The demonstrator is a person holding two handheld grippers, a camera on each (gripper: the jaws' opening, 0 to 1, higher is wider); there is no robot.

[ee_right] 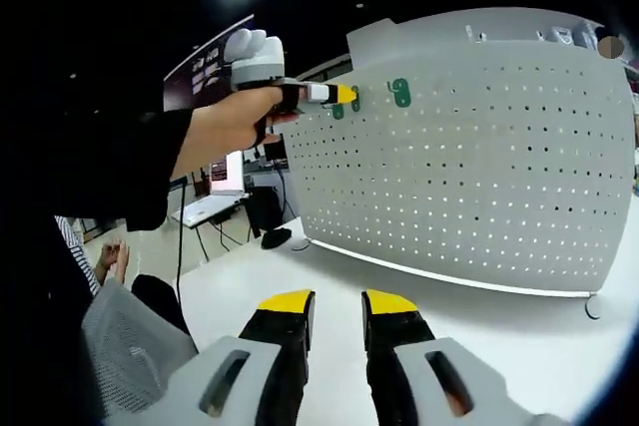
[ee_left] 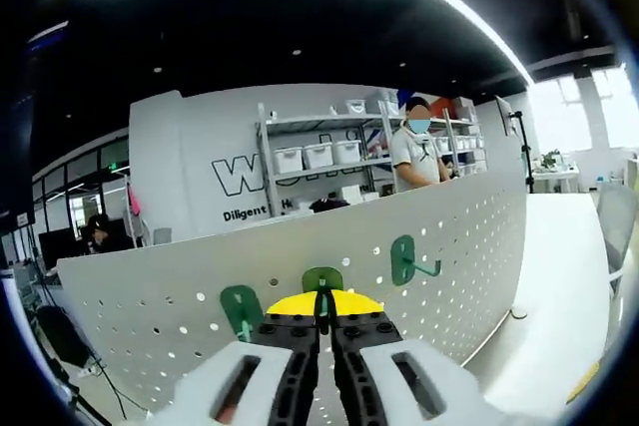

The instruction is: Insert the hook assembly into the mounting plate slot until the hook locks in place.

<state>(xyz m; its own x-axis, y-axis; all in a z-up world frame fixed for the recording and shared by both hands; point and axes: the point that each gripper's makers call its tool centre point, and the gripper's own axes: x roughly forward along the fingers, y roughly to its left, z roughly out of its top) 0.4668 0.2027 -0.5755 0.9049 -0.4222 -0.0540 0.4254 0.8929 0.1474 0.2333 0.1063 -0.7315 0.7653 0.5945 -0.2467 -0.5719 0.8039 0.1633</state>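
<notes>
A white perforated mounting plate point(ee_left: 469, 236) stands upright on the table. Three green hooks show on it: one at the right point(ee_left: 402, 258), one at the left point(ee_left: 240, 308), one in the middle point(ee_left: 321, 280). My left gripper point(ee_left: 321, 304) is shut, its yellow tips pressed to the plate with the middle hook's stem between them. In the right gripper view the same plate point(ee_right: 479, 157) fills the right side; the left gripper point(ee_right: 339, 95) meets it near the top left, beside the hooks point(ee_right: 399, 92). My right gripper point(ee_right: 337, 304) is open over the table, holding nothing.
The white table point(ee_right: 300, 266) runs under the plate's foot. A hand and black sleeve point(ee_right: 215, 127) hold the left gripper. A grey mesh chair back point(ee_right: 125, 331) is at the lower left. Behind the plate stand shelves point(ee_left: 319, 152) and a person point(ee_left: 414, 152).
</notes>
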